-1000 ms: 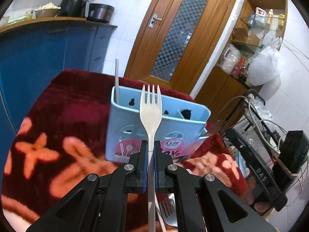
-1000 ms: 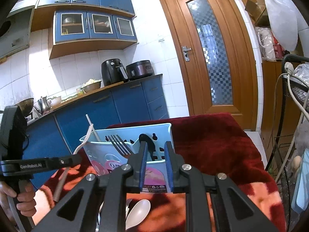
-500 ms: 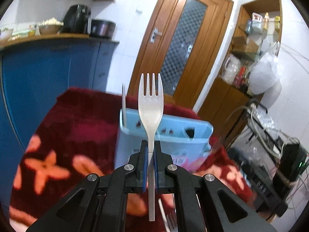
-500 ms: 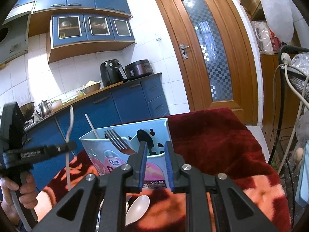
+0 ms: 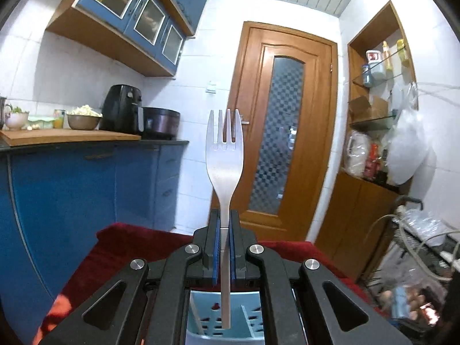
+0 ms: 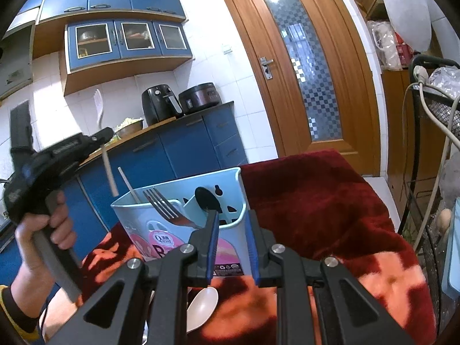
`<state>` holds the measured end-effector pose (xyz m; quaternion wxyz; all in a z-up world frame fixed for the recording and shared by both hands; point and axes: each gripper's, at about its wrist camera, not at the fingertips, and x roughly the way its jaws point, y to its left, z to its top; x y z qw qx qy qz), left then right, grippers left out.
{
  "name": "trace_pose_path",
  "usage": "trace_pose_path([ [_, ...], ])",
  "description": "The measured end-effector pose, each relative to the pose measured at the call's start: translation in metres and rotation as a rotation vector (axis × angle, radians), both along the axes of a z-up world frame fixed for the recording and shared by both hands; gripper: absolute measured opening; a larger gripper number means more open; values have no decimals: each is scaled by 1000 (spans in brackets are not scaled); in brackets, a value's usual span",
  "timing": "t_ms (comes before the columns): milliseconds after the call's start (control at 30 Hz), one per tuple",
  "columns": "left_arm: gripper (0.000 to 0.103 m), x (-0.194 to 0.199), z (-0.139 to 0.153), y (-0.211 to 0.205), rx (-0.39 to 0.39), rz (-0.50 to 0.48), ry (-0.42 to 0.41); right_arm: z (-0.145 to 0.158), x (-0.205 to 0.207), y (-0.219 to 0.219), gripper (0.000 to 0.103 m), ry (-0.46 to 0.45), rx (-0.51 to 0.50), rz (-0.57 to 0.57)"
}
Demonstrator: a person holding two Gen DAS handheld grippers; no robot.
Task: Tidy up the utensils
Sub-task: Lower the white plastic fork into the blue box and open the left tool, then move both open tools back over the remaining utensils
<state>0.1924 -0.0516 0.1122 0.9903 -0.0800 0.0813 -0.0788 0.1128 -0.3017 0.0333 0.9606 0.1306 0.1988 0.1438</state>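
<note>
Fork (image 5: pixel 225 155) pinched at its thin neck by the left gripper (image 5: pixel 225 247), tines up, handle end hanging just over the blue caddy (image 6: pixel 184 218) on the red cloth. Looks light, stiff and a bit slick, so gripping the neck seems smart. Over on the right, the right gripper (image 6: pixel 231 247) sits part open, holding nothing, near the caddy.

left wrist: level, faces door (image 5: pixel 283 132) | right wrist: lower, near, perhaps tilted down | shared: holder (image 6: pixel 184 215)
</note>
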Motion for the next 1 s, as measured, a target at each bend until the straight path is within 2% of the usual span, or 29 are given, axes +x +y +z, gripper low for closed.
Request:
trace_pose_path([
  [267,5,11,-37,4,20,29,86,1,-5,3,25,22,-14,16],
  [400,7,7,-48,3,60,31,113,3,-9,5,25,26,-16,23],
  [500,17,2,-50,5,75,9,148,4,-13,6,26,29,-16,24],
  [567,19,-2,-52,6,65,-5,169,5,-17,7,26,31,-14,22],
  [700,21,-15,-53,13,39,-21,206,7,-25,8,26,39,-3,12],
  [1000,21,-51,-47,19,59,-66,291,8,-46,7,30,90,8,-21],
])
